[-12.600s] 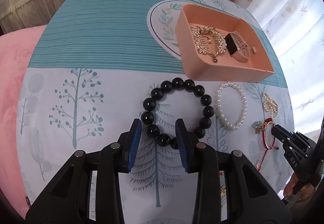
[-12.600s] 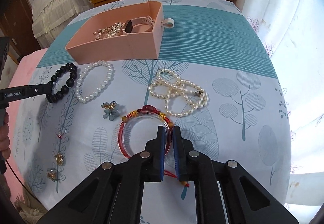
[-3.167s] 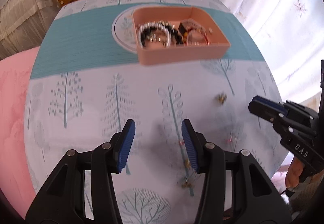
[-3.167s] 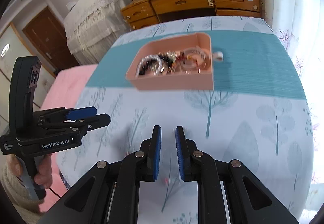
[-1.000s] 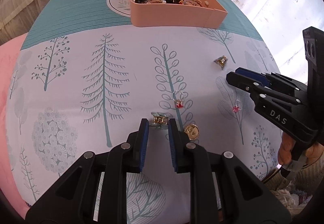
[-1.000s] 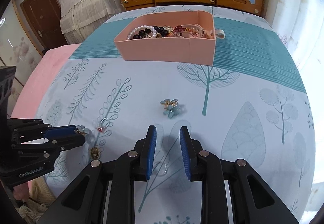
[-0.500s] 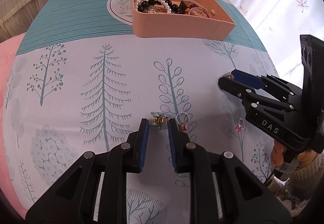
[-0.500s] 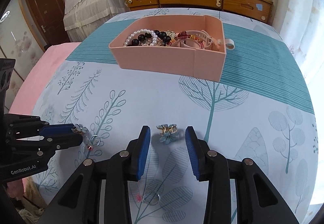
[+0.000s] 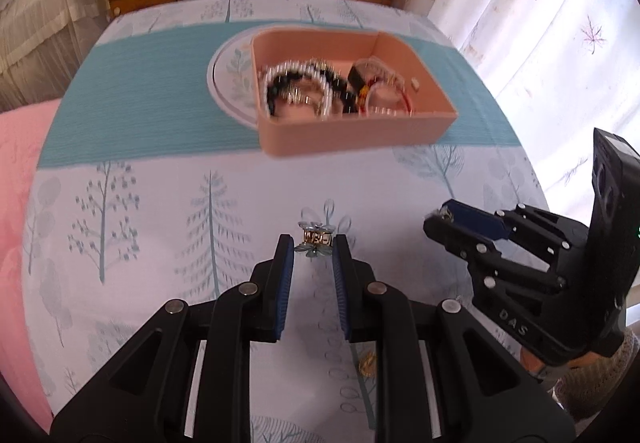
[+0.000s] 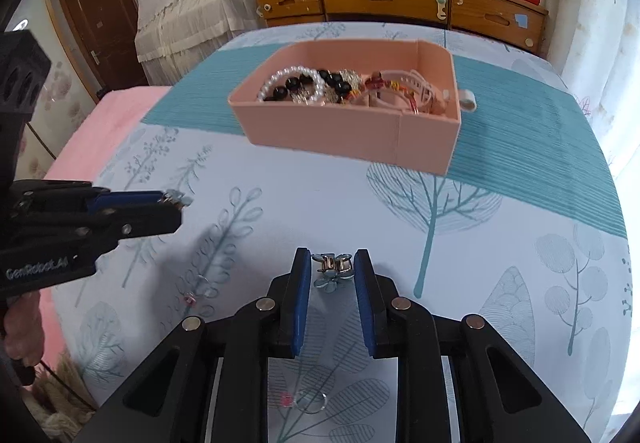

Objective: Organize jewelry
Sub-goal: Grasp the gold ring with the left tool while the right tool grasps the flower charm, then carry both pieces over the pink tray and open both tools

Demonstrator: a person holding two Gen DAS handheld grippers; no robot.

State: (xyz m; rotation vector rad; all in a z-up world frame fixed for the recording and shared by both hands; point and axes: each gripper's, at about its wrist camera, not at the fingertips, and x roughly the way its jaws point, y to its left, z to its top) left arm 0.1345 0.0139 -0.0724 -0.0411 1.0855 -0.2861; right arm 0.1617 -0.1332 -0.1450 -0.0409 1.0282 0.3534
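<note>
My left gripper [image 9: 313, 247] is shut on a small blue-flower hair clip [image 9: 315, 241] and holds it above the tablecloth. It also shows in the right wrist view [image 10: 176, 203]. My right gripper [image 10: 332, 273] is shut on a second blue-flower clip [image 10: 333, 270]; in the left wrist view [image 9: 440, 217] it holds that clip at its tips. The pink box [image 9: 360, 139] holds bracelets, beads and a watch and stands further back, also shown in the right wrist view [image 10: 348, 139].
Small rings lie on the tablecloth [image 10: 520, 283]: one with a red stone [image 10: 192, 297], another [image 10: 308, 399] under my right gripper. A gold earring [image 9: 367, 365] lies under my left gripper. A wooden dresser [image 10: 400, 3] stands behind the table.
Both grippers have lifted with their clips and moved toward the pink box. My right gripper has closed on its clip, which lay on the cloth half a second ago.
</note>
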